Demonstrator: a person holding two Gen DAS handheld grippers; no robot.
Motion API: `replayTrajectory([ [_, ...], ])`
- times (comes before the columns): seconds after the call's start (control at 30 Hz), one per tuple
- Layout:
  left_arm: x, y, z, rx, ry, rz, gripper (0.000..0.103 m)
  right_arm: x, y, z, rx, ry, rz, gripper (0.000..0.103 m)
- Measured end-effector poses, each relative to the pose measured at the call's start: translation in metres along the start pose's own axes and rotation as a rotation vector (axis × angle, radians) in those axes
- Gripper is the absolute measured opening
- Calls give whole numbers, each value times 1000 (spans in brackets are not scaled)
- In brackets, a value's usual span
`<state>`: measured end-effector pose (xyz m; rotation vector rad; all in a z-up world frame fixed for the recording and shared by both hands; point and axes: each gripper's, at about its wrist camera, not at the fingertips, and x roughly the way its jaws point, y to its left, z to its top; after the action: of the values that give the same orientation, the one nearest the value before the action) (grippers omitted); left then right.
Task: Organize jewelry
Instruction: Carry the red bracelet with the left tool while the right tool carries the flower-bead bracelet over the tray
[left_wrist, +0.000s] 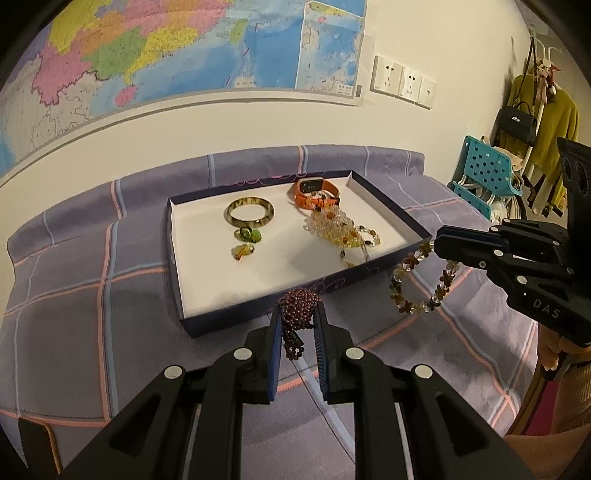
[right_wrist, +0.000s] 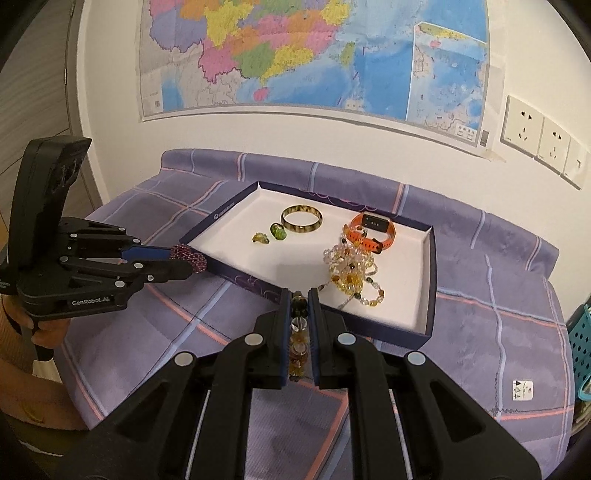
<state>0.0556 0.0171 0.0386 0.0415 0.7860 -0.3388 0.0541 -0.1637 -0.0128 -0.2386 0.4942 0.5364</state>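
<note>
A shallow dark-blue box (left_wrist: 177, 258) (right_wrist: 430, 280) with a white floor lies on a purple plaid cloth. Inside it are a green-gold bangle (left_wrist: 250, 216) (right_wrist: 301, 220), an orange watch (left_wrist: 316, 194) (right_wrist: 373, 232), two small green and amber stones (left_wrist: 246, 242) (right_wrist: 269, 234) and a pile of clear yellow beads (left_wrist: 338, 229) (right_wrist: 351, 269). My left gripper (left_wrist: 298, 314) (right_wrist: 184, 260) is shut on a dark garnet bead bracelet (left_wrist: 297, 304) (right_wrist: 190, 256), held in front of the box's near wall. My right gripper (right_wrist: 298, 299) (left_wrist: 436, 245) is shut on an amber flower-bead bracelet (left_wrist: 421, 284) (right_wrist: 299, 332) that hangs as a loop beside the box's right corner.
The cloth (left_wrist: 92, 295) covers a table against a white wall with a map (left_wrist: 184, 44) and sockets (left_wrist: 402, 81). A turquoise perforated basket (left_wrist: 484, 173) and hanging clothes stand at the right. A hand (right_wrist: 48, 332) holds the left gripper's handle.
</note>
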Motion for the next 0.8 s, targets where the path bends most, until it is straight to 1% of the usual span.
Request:
replayTrajectory([
  [0.8, 4, 2, 17, 8, -22, 16, 15, -1, -10, 18, 7, -40, -3, 9],
])
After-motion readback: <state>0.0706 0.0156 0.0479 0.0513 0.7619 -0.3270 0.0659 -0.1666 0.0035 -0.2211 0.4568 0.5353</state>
